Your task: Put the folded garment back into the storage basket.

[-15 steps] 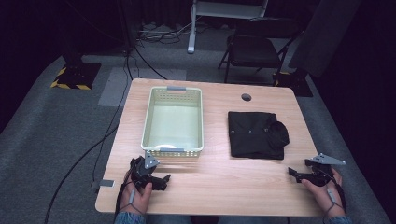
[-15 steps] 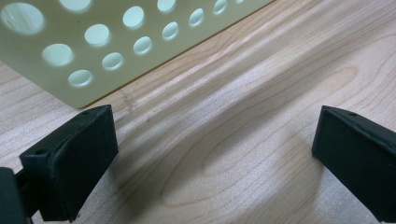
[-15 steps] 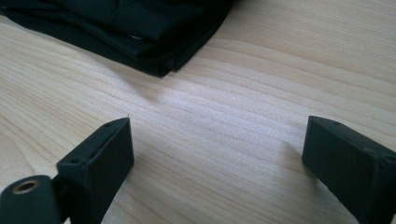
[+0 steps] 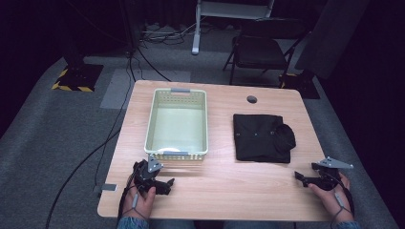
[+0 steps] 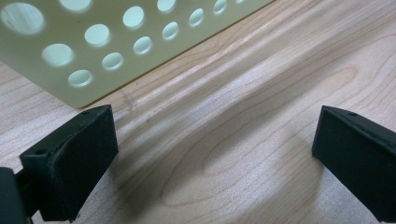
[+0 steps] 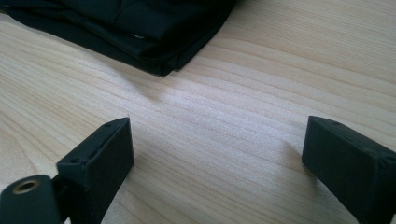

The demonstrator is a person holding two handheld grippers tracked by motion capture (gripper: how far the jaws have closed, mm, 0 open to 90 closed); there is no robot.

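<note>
A pale green perforated basket [image 4: 176, 123] stands empty on the left half of the wooden table [image 4: 215, 186]. A folded black garment [image 4: 261, 137] lies to its right. My left gripper [image 4: 167, 183] rests near the front edge, just below the basket's near wall [image 5: 88, 42], open with bare wood between its jaws. At the front right corner my right gripper [image 4: 300, 177] is open too, its jaws wide over bare wood, and the garment's near corner [image 6: 154, 28] lies a short way ahead of it.
A round cable hole [image 4: 251, 99] sits in the table's far right area. Beyond the table stand a black chair [image 4: 260, 50] and a white stand base [image 4: 196, 47]. Cables [image 4: 143, 52] run over the grey carpet at the left.
</note>
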